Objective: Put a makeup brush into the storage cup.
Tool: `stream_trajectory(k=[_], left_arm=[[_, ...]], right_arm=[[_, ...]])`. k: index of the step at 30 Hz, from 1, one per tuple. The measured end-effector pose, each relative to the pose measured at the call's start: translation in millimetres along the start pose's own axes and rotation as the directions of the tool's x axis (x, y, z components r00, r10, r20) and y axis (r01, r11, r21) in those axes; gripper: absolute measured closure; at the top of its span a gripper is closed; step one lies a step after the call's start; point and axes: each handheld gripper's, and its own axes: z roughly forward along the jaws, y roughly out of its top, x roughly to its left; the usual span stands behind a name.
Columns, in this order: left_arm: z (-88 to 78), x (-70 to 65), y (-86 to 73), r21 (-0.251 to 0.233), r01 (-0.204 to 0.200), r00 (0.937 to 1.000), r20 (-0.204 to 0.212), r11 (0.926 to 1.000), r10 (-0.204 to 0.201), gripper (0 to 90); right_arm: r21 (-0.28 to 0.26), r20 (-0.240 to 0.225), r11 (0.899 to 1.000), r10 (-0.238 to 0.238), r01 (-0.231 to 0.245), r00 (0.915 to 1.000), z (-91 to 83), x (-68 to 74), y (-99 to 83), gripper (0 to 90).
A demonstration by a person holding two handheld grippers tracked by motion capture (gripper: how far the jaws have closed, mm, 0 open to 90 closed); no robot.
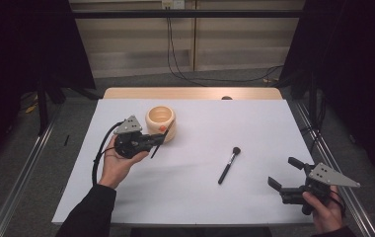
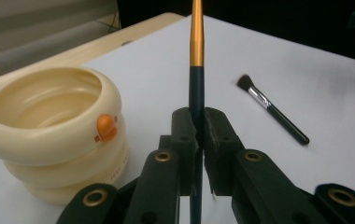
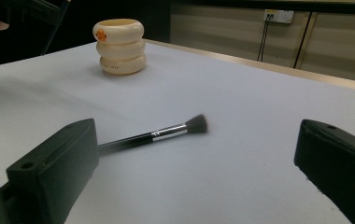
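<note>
- The left tongs (image 1: 152, 141) are clamped on a slim brush handle (image 2: 196, 70), dark at the grip and orange-gold further along; in the left gripper view it runs on past the jaw tips, pinched between the two pads.
- In the high view these tongs are held above the table (image 1: 185, 197) just beside the cream ringed cup (image 1: 161, 122), whose orange duck-bill mark faces them; the handle looks tilted, and which end is the bristle end cannot be told.
- The step in hand is judged to be the carrying of this handle to the cup, with the drop not yet made: the cup's mouth looks empty in the left gripper view.
- The next move is judged to call for the handle to be brought over the cup's opening, turned more upright, lowered inside the rim and only then released; a release too far out would let it tip onto the table.
- A second brush, the black makeup brush (image 1: 229, 165), lies flat on the table between the two hands, bristles towards the far side.
- The right tongs (image 1: 288, 173) are held apart and empty near the right-hand near corner of the table.
- In the right gripper view the black makeup brush lies ahead of these tongs, its handle end passing behind one jaw, untouched.
- It is judged to be the next thing to be picked up, by closing on the handle.
</note>
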Motion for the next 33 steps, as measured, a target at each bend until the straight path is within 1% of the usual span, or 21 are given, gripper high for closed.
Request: stream_trajectory(k=[2, 3, 4, 5, 7, 8, 9, 10, 12, 13, 16, 17, 19, 20, 23, 25, 26, 28, 29, 32, 33], left_arm=[[-3.1, -1.0, 1.3, -0.032, -0.001, 0.9997, -0.022, 0.9995, 0.001, 83.7], [-3.1, -1.0, 1.3, -0.032, -0.001, 0.9997, -0.022, 0.9995, 0.001, 83.7], [-4.3, -0.8, 1.4, -0.051, -0.005, 0.9998, -0.02, 0.9987, 0.004, 83.7], [-7.6, 0.7, 1.5, -0.083, 0.006, 0.9993, -0.035, 0.9965, -0.009, 83.7], [-9.4, 1.9, 1.1, -0.097, 0.006, 0.9989, -0.046, 0.9953, -0.01, 83.7], [-12.7, 3.4, 0.3, -0.114, 0.025, 0.9969, -0.071, 0.9932, -0.034, 83.7], [-13.3, 5.4, -0.3, -0.128, 0.028, 0.9978, -0.055, 0.9913, -0.036, 83.7], [-13.3, 5.4, -0.3, -0.128, 0.028, 0.9978, -0.055, 0.9913, -0.036, 83.7], [-14.6, 5.0, -0.9, -0.147, 0.035, 0.9964, -0.072, 0.9886, -0.046, 83.7], [-14.5, 5.4, -1.6, -0.159, 0.04, 0.9977, -0.048, 0.9865, -0.048, 83.7], [-14.0, 2.7, -2.2, -0.153, 0.043, 0.9965, -0.065, 0.9872, -0.053, 83.6], [-13.4, 3.2, -3.0, -0.171, 0.042, 0.9974, -0.051, 0.9845, -0.051, 83.7], [-13.9, 3.5, -3.2, -0.169, 0.044, 0.9975, -0.047, 0.9846, -0.053, 83.7], [-15.1, 2.1, -4.0, -0.176, 0.053, 0.9951, -0.073, 0.9829, -0.067, 83.7], [-16.1, 2.9, -5.4, -0.185, 0.052, 0.9968, -0.05, 0.9814, -0.062, 83.7], [-18.2, 2.0, -5.9, -0.185, 0.058, 0.9947, -0.073, 0.9811, -0.072, 83.7], [-19.0, 2.1, -6.7, -0.195, 0.056, 0.9963, -0.053, 0.9792, -0.068, 83.6], [-20.4, -0.3, -7.0, -0.193, 0.061, 0.9951, -0.065, 0.9793, -0.074, 83.7], [-21.6, -0.2, -7.0, -0.196, 0.049, 0.9975, -0.04, 0.9794, -0.058, 83.7], [-23.3, -1.8, -6.4, -0.206, 0.056, 0.997, -0.041, 0.977, -0.066, 83.7], [-24.6, -2.0, -6.1, -0.197, 0.056, 0.9971, -0.041, 0.9789, -0.065, 83.7]], right_arm=[[-0.001, 0.0, 1.0, 0.003, -0.003, 1.0, 0.1, -0.3, -0.1, 0.0], [-0.001, 0.0, 1.0, 0.003, -0.003, 1.0, 0.1, -0.3, -0.1, 0.0], [-0.002, -0.001, 1.0, 0.002, -0.002, 1.0, 0.2, -0.4, -0.1, 0.0], [-0.003, -0.002, 1.0, 0.002, -0.002, 1.0, 0.1, -0.5, -0.2, 0.0], [-0.001, -0.001, 1.0, 0.005, -0.005, 1.0, -0.1, -0.4, -0.2, 0.0], [-0.009, 0.0, 1.0, 0.009, -0.009, 1.0, 0.1, -0.1, -0.3, 0.0], [-0.01, -0.001, 1.0, 0.011, -0.011, 0.9999, 0.2, -0.1, -0.3, 0.0], [-0.01, -0.001, 1.0, 0.011, -0.011, 0.9999, 0.2, -0.1, -0.3, 0.0], [-0.013, -0.003, 1.0, 0.013, -0.013, 0.9999, 0.6, -0.1, -0.3, 0.0], [-0.019, -0.001, 1.0, 0.016, -0.016, 0.9999, 1.1, 0.2, -0.4, 0.0], [-0.026, -0.007, 0.999, 0.023, -0.023, 0.9997, 0.9, 0.5, -0.5, 0.0], [-0.03, -0.007, 0.999, 0.029, -0.029, 0.9996, 0.8, 0.8, -0.6, 0.0], [-0.029, -0.009, 0.999, 0.03, -0.03, 0.9995, 0.5, 0.5, -0.6, 0.0], [-0.031, -0.011, 0.999, 0.033, -0.033, 0.9994, 0.5, 0.5, -0.7, 0.0], [-0.041, -0.006, 0.998, 0.046, -0.047, 0.9989, 2.3, 1.1, -0.4, 0.0], [-0.04, -0.017, 0.999, 0.037, -0.037, 0.9992, 3.1, 1.1, 0.0, 0.0], [-0.041, -0.023, 0.998, 0.039, -0.04, 0.999, 3.5, 2.0, 0.1, 0.0], [-0.046, -0.019, 0.998, 0.045, -0.046, 0.9988, 3.9, 3.0, 0.4, 0.0], [-0.051, -0.013, 0.998, 0.048, -0.048, 0.9988, 3.9, 3.1, 0.5, 0.0], [-0.043, -0.018, 0.998, 0.043, -0.044, 0.9989, 3.2, 1.7, 0.2, 0.0], [-0.044, -0.017, 0.998, 0.043, -0.043, 0.9989, 3.1, 1.6, 0.2, 0.0]])
